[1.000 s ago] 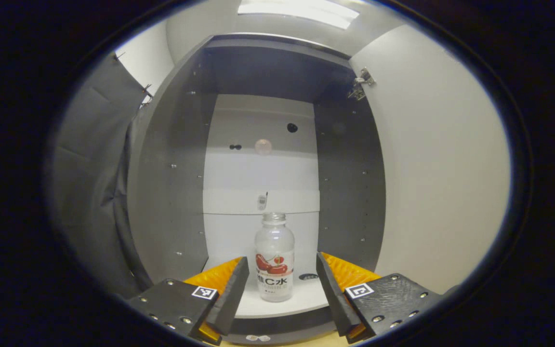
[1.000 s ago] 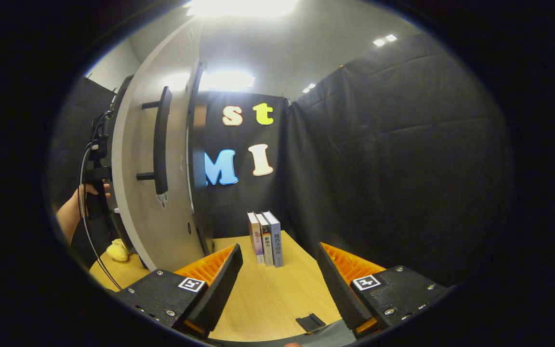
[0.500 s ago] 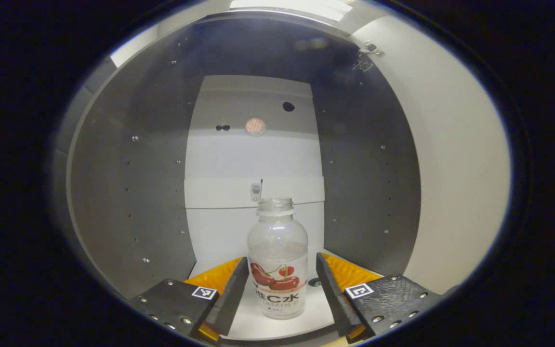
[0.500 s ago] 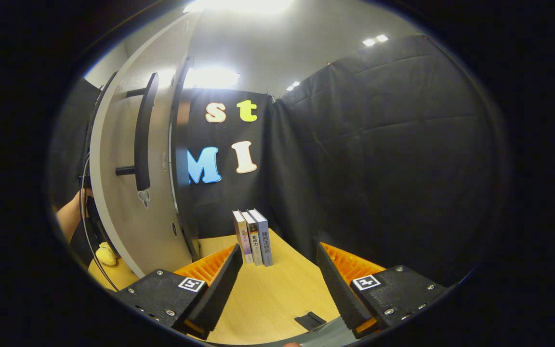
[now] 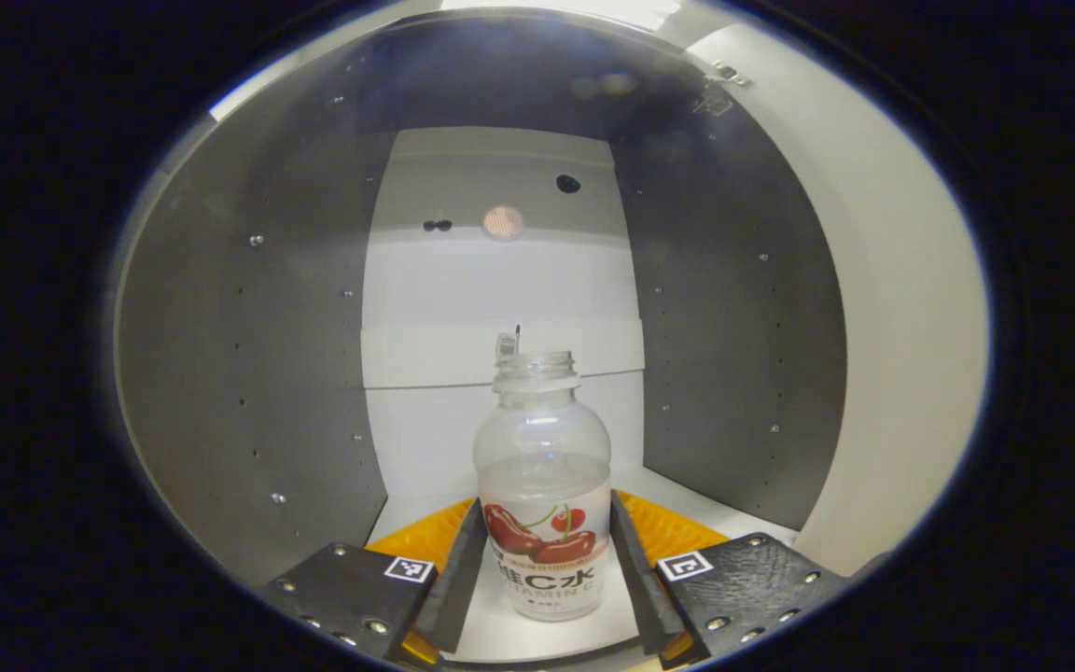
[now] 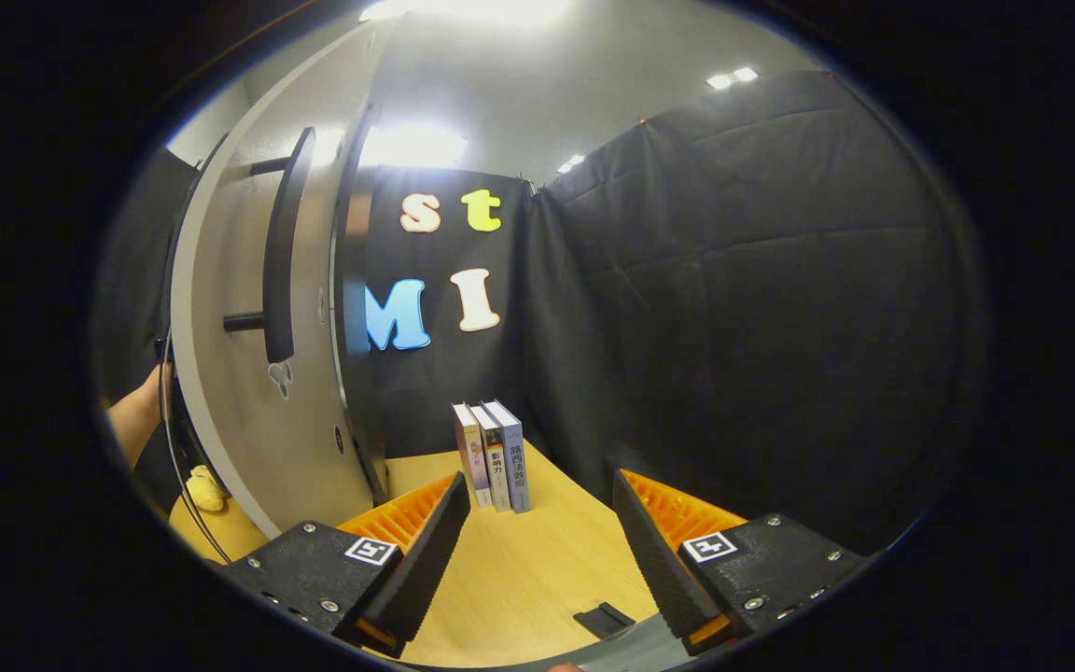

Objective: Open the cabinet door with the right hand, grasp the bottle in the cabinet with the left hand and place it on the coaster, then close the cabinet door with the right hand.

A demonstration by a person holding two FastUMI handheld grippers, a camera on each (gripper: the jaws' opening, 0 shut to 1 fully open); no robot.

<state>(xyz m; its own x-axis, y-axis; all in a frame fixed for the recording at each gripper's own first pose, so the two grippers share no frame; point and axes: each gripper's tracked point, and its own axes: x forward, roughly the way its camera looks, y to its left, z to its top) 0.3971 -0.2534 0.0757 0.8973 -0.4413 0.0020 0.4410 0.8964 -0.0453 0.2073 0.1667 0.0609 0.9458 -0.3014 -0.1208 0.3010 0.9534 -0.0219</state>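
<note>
A clear bottle (image 5: 545,523) with a cherry label and no cap stands upright on the white floor of the open cabinet (image 5: 248,373). My left gripper (image 5: 547,504) is open inside the cabinet, one finger close on each side of the bottle's lower body. In the right gripper view the cabinet door (image 6: 239,401) stands swung open at the left, its black bar handle (image 6: 281,252) facing me. My right gripper (image 6: 542,485) hangs open over the wooden table (image 6: 519,569), to the right of the door, with nothing between its fingers.
The door's pale inner face (image 5: 892,327) and a hinge (image 5: 719,89) lie right of the left gripper. A row of books (image 6: 491,453) stands against the black cloth wall. A small black piece (image 6: 603,619) lies near the table's front. A forearm (image 6: 132,425) and a yellow object (image 6: 204,490) show beyond the door.
My left gripper has moved forward into the cabinet until the bottle stands between its fingers. The right gripper has shifted slightly; the door sits further left in its view.
</note>
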